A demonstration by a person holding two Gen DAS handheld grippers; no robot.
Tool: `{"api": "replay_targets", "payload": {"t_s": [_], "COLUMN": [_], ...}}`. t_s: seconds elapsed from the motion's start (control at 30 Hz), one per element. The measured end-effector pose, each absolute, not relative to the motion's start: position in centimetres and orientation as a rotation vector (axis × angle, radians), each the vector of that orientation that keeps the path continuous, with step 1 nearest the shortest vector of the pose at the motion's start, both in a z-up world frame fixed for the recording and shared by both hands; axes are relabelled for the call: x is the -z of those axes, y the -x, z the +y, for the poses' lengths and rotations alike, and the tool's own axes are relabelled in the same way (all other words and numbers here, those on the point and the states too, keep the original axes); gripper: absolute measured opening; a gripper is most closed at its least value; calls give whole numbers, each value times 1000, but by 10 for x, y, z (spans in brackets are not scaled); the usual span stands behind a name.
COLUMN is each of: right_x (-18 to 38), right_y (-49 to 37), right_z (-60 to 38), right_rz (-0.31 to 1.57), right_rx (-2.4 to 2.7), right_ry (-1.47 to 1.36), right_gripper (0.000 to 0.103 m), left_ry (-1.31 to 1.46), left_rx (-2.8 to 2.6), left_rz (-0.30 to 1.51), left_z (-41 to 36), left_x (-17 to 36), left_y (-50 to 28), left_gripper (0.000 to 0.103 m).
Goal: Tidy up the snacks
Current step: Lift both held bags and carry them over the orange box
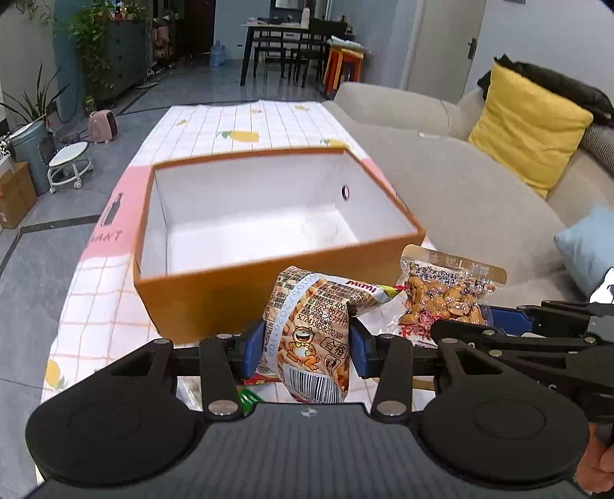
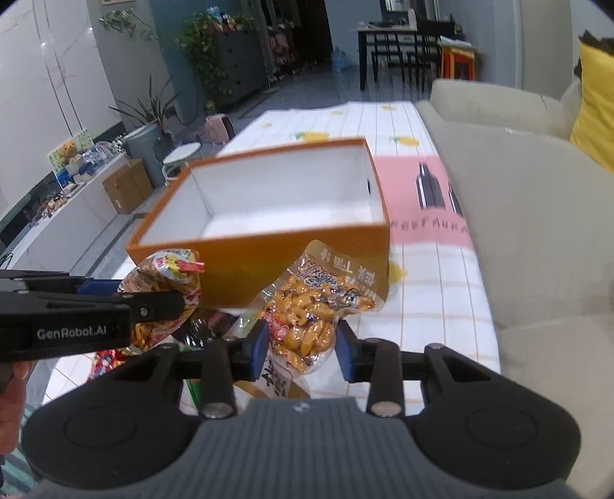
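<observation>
Hidden: small wrappers [image 1: 249, 397] lie on the table beneath both grippers, mostly covered by the gripper bodies; what they are cannot be told. The print on both held packets is too blurred to read in full.
Cut off: a hand [image 1: 598, 466] shows only at the near right edge of the left wrist view.
Box: an orange box [image 1: 215, 295] with a white inside stands open on the table, just beyond both packets.
Table: the checked cloth [image 1: 96, 291] with lemon prints and a pink band covers it.
Surroundings: a beige sofa [image 1: 460, 199] runs along the right side with a yellow cushion [image 1: 529, 126]; a dining table [image 1: 280, 28] stands far back.
Left gripper [image 1: 307, 345]: blue pads clamped on the stick snack packet [image 1: 307, 330], which is held clear of the table, near the box's front wall.
Right gripper [image 2: 303, 345]: pads clamped on the peanut packet [image 2: 311, 314], held up just right of the other packet.
</observation>
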State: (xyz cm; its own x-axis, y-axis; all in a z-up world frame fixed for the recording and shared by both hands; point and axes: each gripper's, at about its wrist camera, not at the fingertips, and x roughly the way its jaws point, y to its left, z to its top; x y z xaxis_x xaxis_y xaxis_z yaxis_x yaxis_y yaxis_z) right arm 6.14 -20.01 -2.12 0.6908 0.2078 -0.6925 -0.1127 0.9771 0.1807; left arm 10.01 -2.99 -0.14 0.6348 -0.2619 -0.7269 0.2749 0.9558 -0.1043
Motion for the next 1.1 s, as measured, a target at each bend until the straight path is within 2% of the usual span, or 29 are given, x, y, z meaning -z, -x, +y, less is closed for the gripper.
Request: {"api": "replay_targets", "payload": {"t_s": [0.43, 0.67, 1.1], "right_x": [-25, -36, 22], "right_y": [-118, -175, -259], "right_z": [-173, -148, -117], "right_rz": [679, 675, 870], "right_rx": [-258, -292, -327], "right_ry": [-66, -13, 105], "right_gripper": [35, 35, 35], "left_ry": [7, 57, -14], "left_rx": [258, 219, 170], "left_rz": [765, 827, 1065], "left_z": [-4, 11, 15], "left_x": [-35, -38, 19], "left_y": [-152, -199, -257], "left_gripper": [51, 51, 51]}}
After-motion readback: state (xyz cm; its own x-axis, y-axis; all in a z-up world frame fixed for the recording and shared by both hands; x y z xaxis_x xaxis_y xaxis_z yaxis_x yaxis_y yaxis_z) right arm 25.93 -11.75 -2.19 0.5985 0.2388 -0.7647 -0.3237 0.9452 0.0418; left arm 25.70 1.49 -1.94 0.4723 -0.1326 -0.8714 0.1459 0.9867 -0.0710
